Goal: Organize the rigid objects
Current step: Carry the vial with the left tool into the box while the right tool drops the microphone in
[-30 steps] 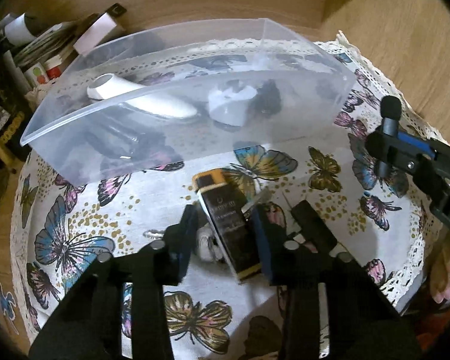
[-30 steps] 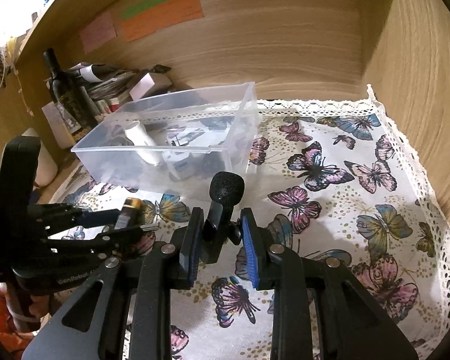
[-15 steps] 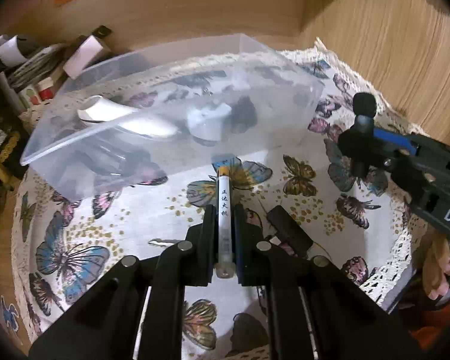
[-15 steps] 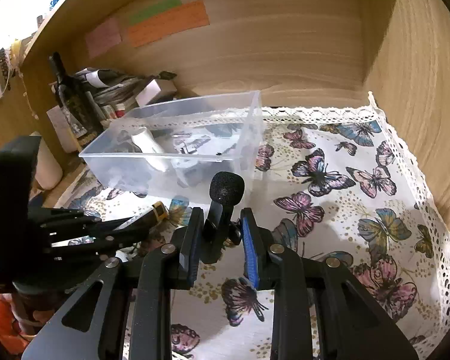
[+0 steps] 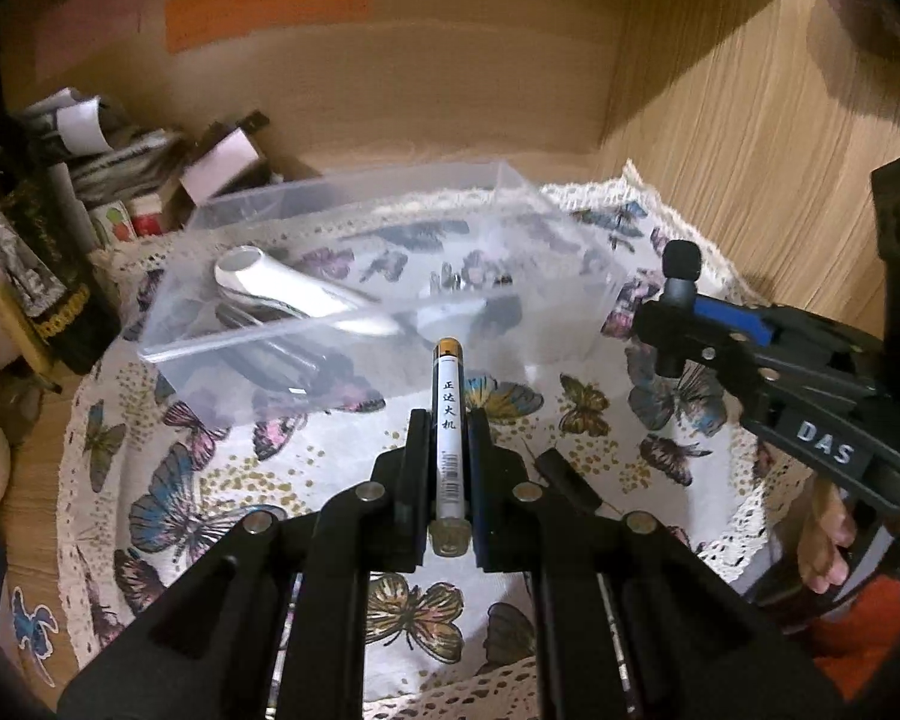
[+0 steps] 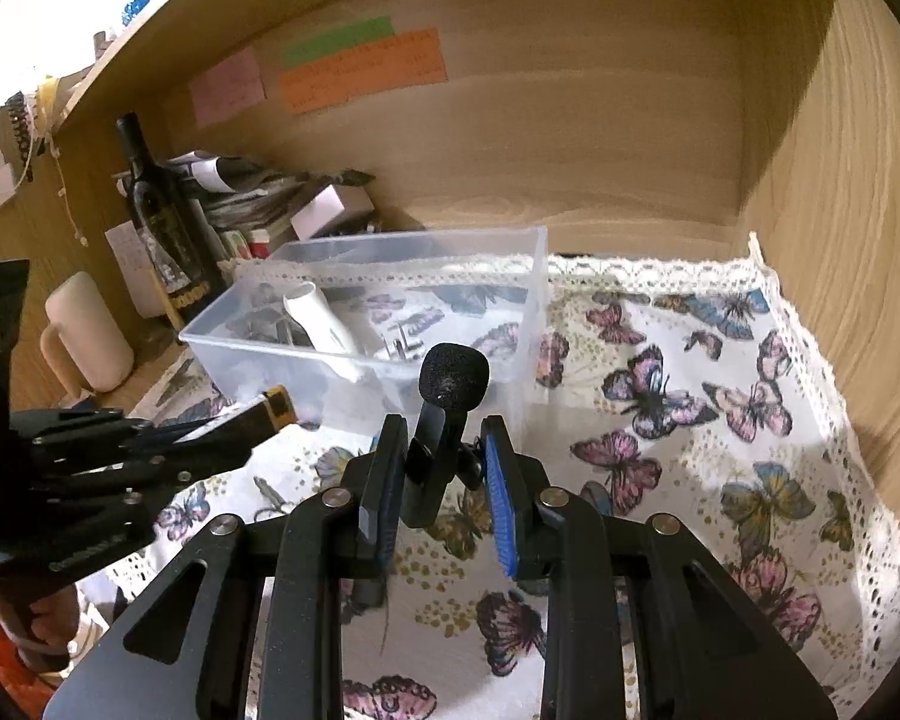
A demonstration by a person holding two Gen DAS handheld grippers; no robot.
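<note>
The left gripper (image 5: 447, 450) is clamped tight on a slim lighter (image 5: 448, 420), gripping it by its flat sides so that its narrow white printed edge faces the camera and its gold-capped end points forward toward the clear plastic bin (image 5: 354, 324); the lighter is off the cloth, with its tip in front of the bin's near wall. From the right wrist view the left gripper (image 6: 222, 438) comes in from the left with the lighter's (image 6: 258, 417) gold end sticking out beyond its fingers, close to the bin's (image 6: 534, 276) near corner. The right gripper (image 6: 441, 462) is closed on a small black clip microphone (image 6: 447, 396), holding it upright by its body with the foam ball above the pads; in the left wrist view the right gripper (image 5: 684, 330) and the microphone (image 5: 681, 276) sit just right of the bin. Inside the bin lie a white handle-shaped device (image 5: 282, 288), a white plug adapter (image 5: 450, 315) and some dark items I cannot identify. The bin stands on a butterfly-print cloth (image 6: 690, 420) with a lace edge, spread over the counter. Behind the bin, against the wooden back wall, are a dark wine bottle (image 6: 156, 204), stacked papers and a cream mug (image 6: 87, 330).
</note>
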